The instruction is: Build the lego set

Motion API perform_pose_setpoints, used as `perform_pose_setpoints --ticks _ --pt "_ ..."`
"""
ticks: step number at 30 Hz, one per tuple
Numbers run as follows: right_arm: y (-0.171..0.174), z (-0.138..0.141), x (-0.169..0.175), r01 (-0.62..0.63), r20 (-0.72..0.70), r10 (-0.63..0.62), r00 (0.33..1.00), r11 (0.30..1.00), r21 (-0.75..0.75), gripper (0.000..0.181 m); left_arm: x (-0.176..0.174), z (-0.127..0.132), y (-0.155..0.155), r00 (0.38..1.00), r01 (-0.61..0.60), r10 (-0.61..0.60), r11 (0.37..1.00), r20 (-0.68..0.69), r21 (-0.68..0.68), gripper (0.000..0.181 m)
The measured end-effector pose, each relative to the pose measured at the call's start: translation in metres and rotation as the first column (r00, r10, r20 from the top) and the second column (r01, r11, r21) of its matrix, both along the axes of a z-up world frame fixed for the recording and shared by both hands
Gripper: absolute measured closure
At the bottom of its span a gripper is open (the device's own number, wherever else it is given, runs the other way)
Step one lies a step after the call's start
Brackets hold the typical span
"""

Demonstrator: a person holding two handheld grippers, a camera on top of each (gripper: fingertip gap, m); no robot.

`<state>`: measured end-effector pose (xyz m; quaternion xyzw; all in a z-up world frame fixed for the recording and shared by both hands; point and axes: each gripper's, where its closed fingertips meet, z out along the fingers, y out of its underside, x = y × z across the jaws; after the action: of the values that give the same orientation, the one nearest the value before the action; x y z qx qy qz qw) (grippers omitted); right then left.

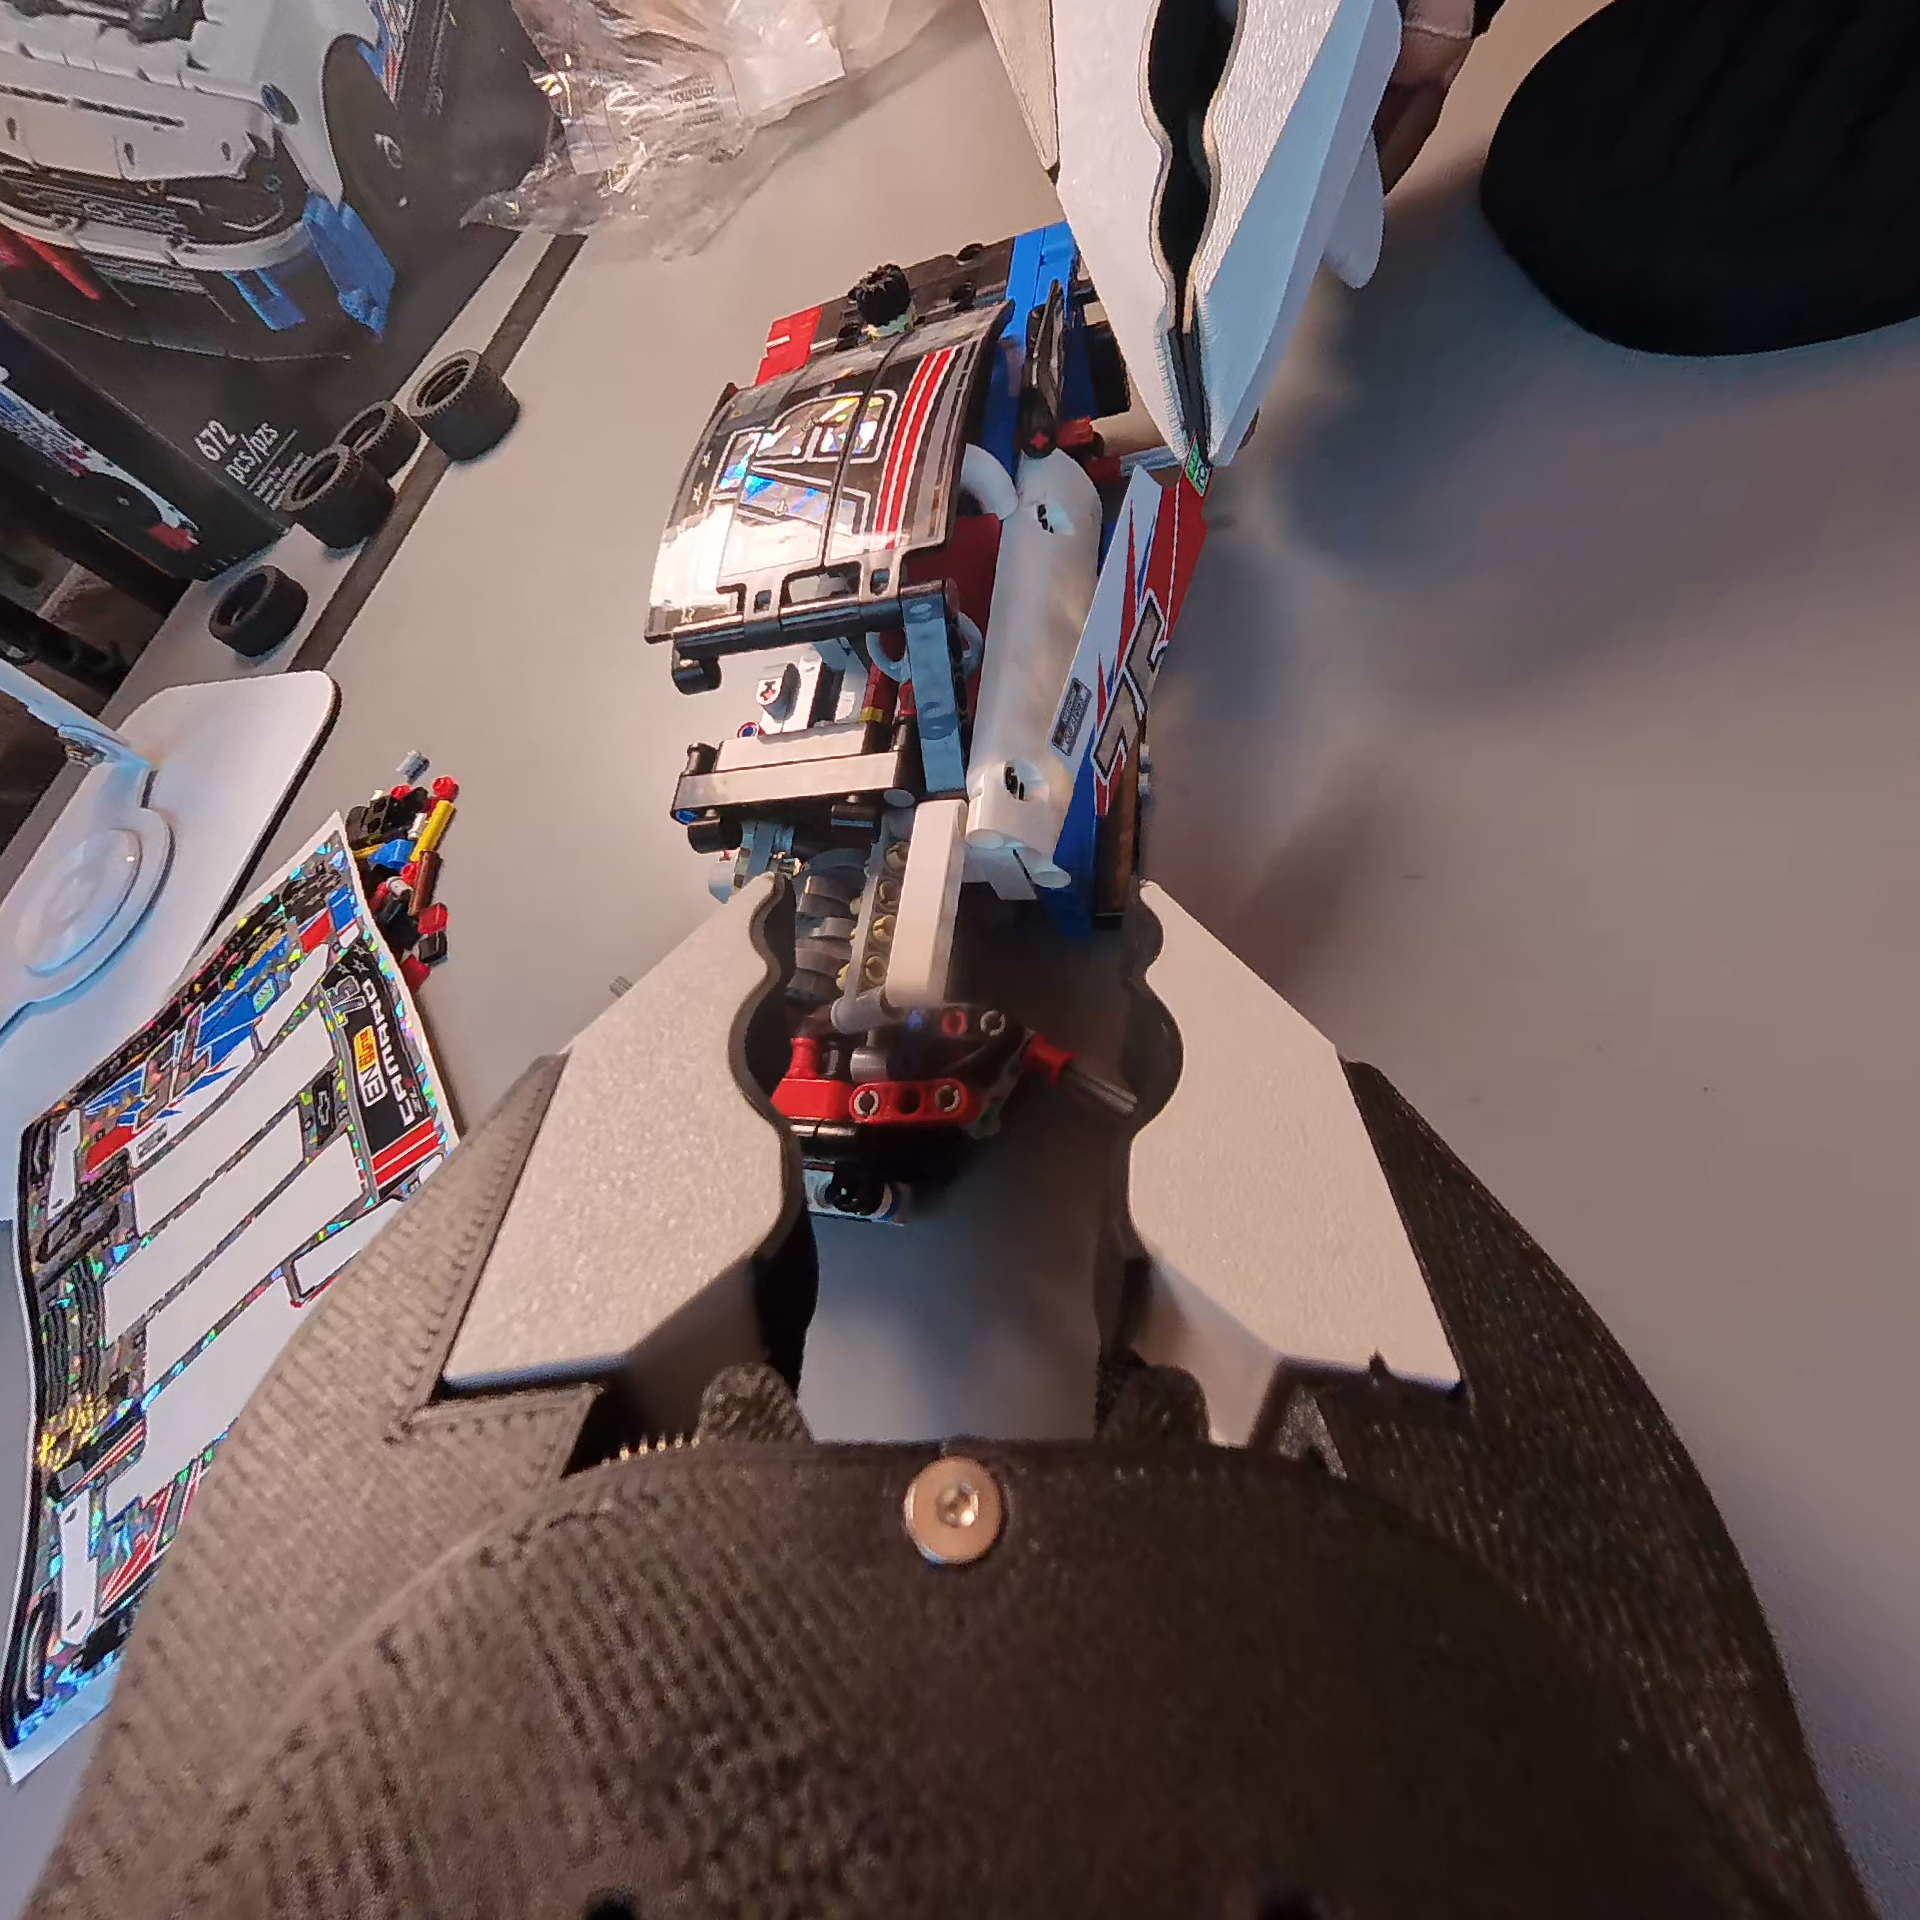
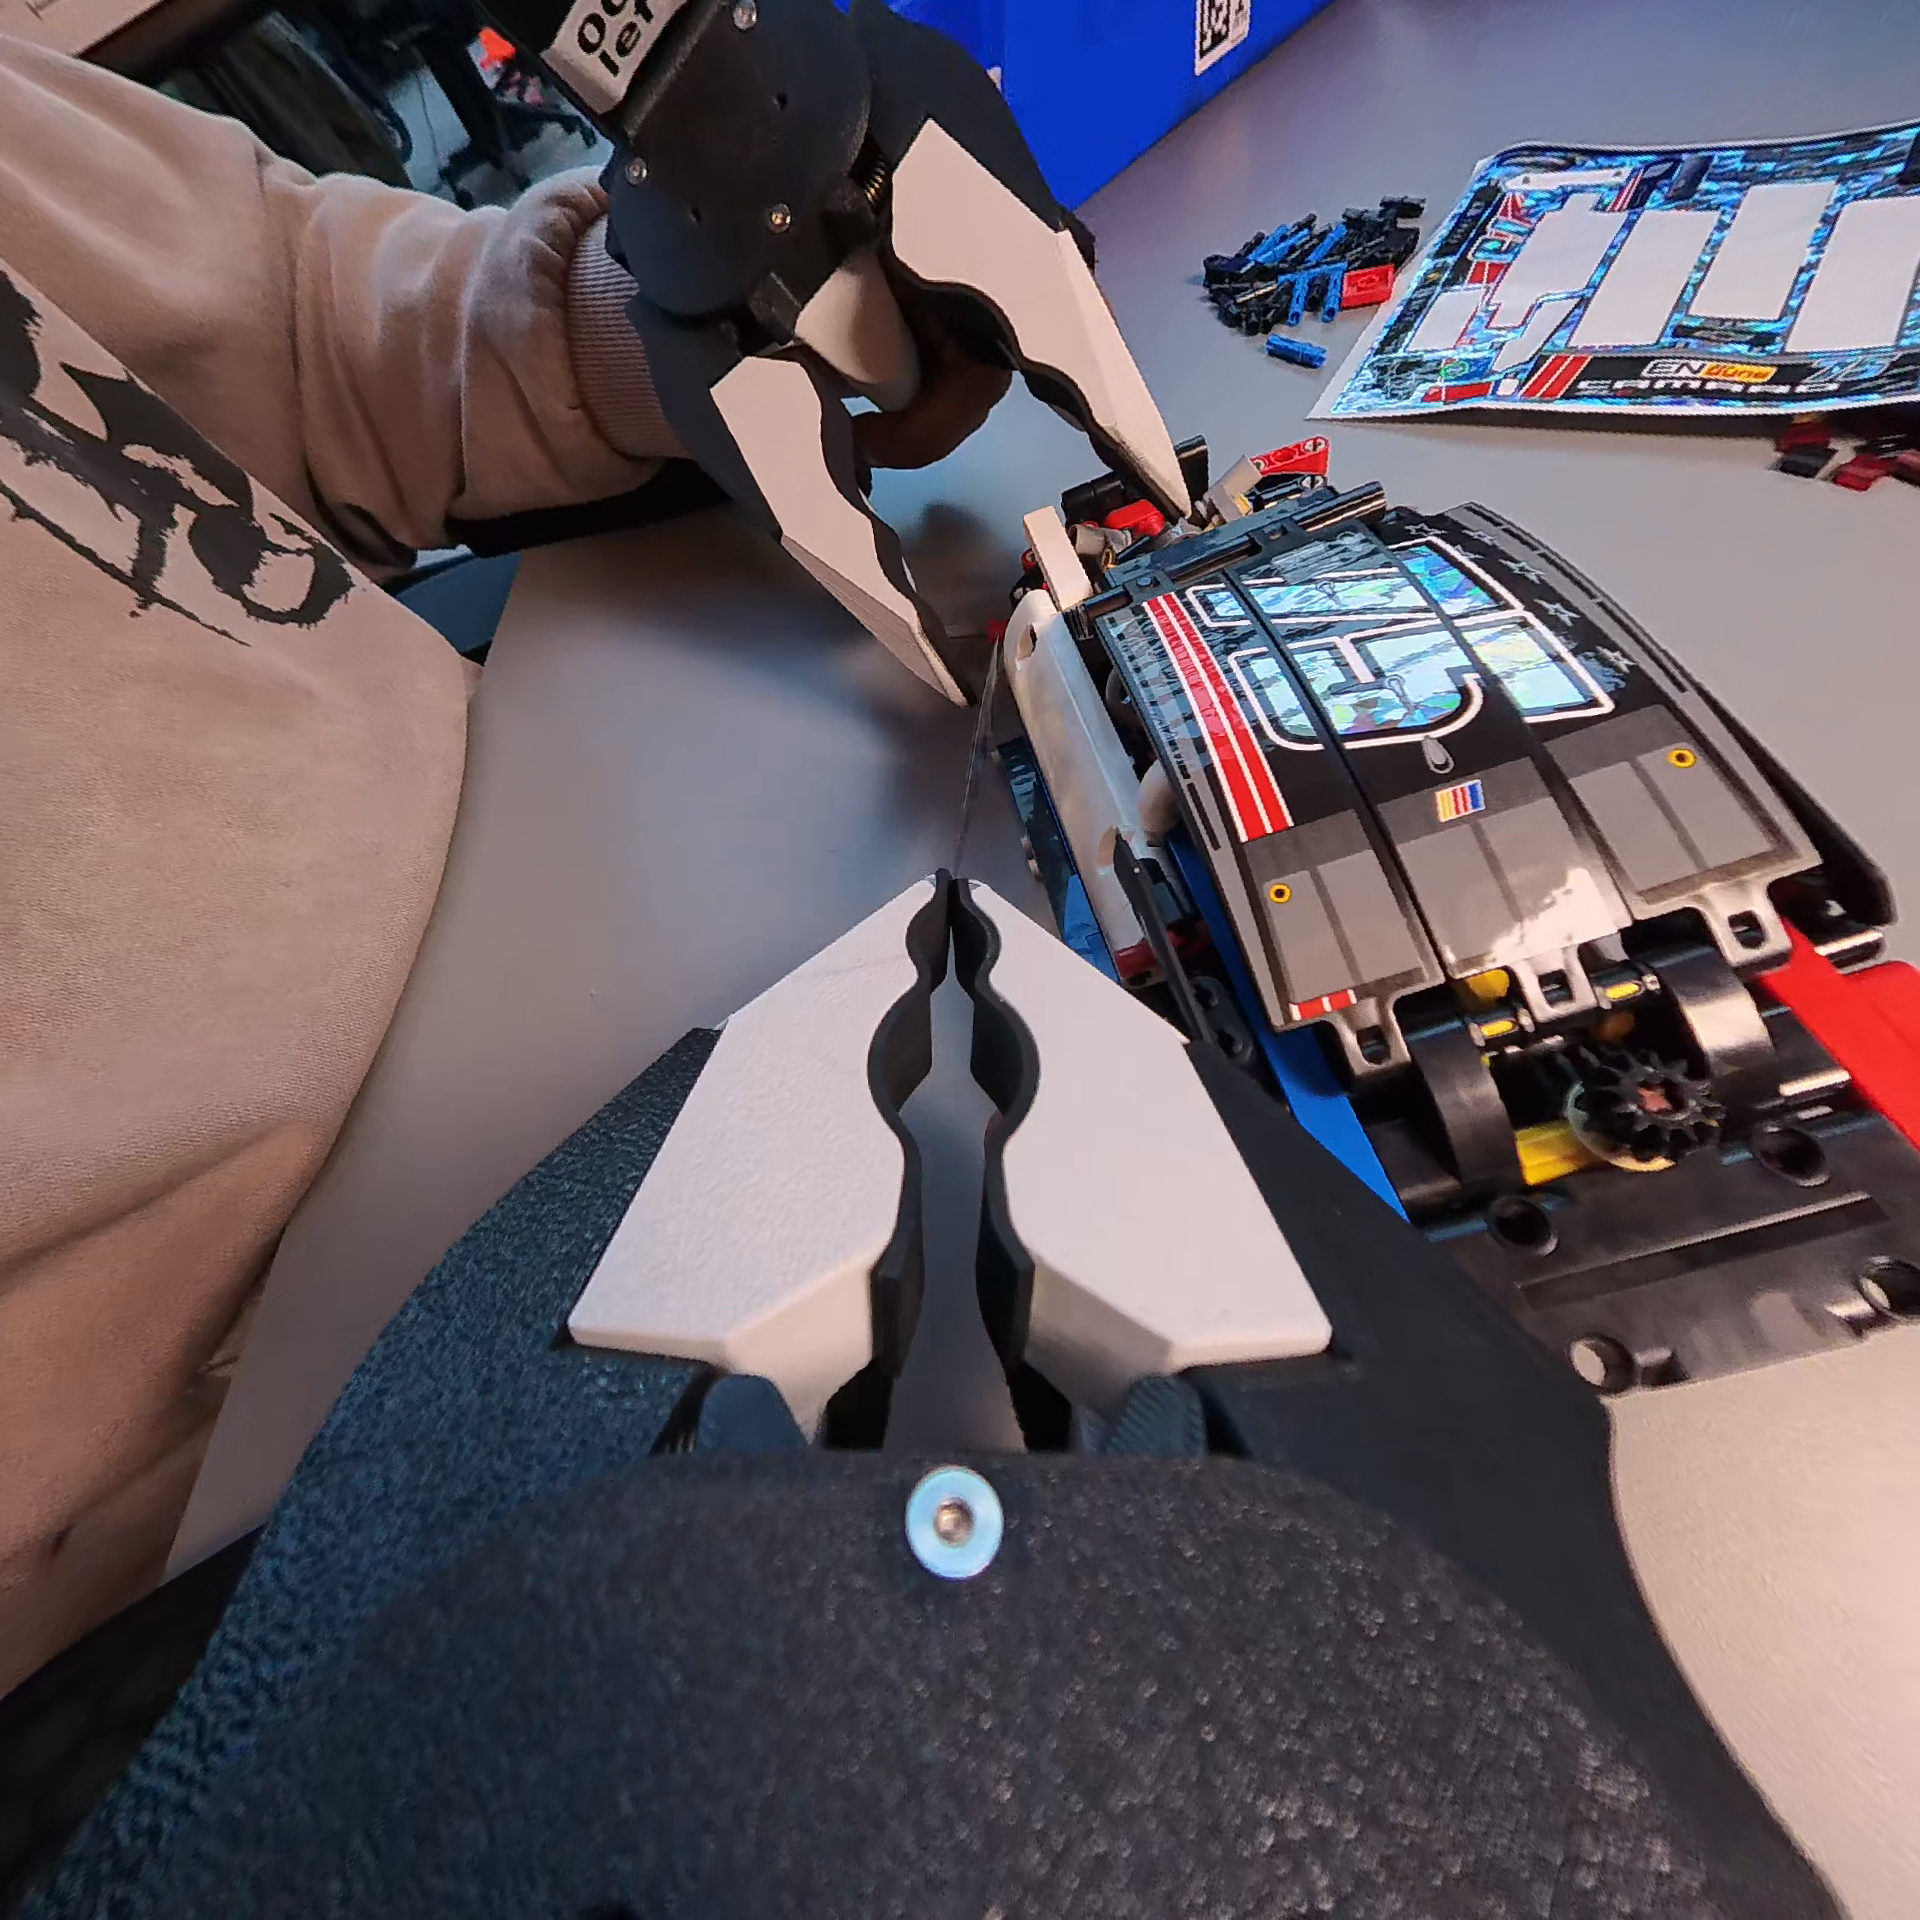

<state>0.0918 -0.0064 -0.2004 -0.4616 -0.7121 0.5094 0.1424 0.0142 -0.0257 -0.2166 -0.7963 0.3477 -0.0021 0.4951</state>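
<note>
The lego car (image 1: 831,499), with a black stickered roof, white and blue sides and red parts at its front, lies on the grey table; it also shows in the right wrist view (image 2: 1455,748). My left gripper (image 1: 951,904) straddles the car's front end, with its fingertips against both sides, and shows from outside in the right wrist view (image 2: 1070,592). My right gripper (image 2: 951,888) is shut on a thin sticker (image 2: 977,748) seen edge-on. In the left wrist view the right gripper (image 1: 1205,457) holds this white, red and blue sticker (image 1: 1127,644) alongside the car's side.
A holographic sticker sheet (image 1: 208,1195) (image 2: 1662,291) lies flat, with small loose parts (image 1: 410,862) (image 2: 1309,270) beside it. Black tyres (image 1: 416,436), the set's box (image 1: 156,260), plastic bags (image 1: 665,94) and a white stand base (image 1: 156,810) lie to the left. A person's sleeve (image 2: 312,364) is close. One gripper's finger ends stand about 9 centimetres off the other's.
</note>
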Motion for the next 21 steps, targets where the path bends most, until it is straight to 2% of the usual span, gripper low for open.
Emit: perform_pose_setpoints --ticks 21 --pt "0.0100 -0.0032 -0.0032 0.057 0.004 -0.057 0.998 0.998 0.000 0.181 -0.0019 -0.0002 0.0029 1.000 -0.026 0.026 1.000 -0.007 0.005 0.123"
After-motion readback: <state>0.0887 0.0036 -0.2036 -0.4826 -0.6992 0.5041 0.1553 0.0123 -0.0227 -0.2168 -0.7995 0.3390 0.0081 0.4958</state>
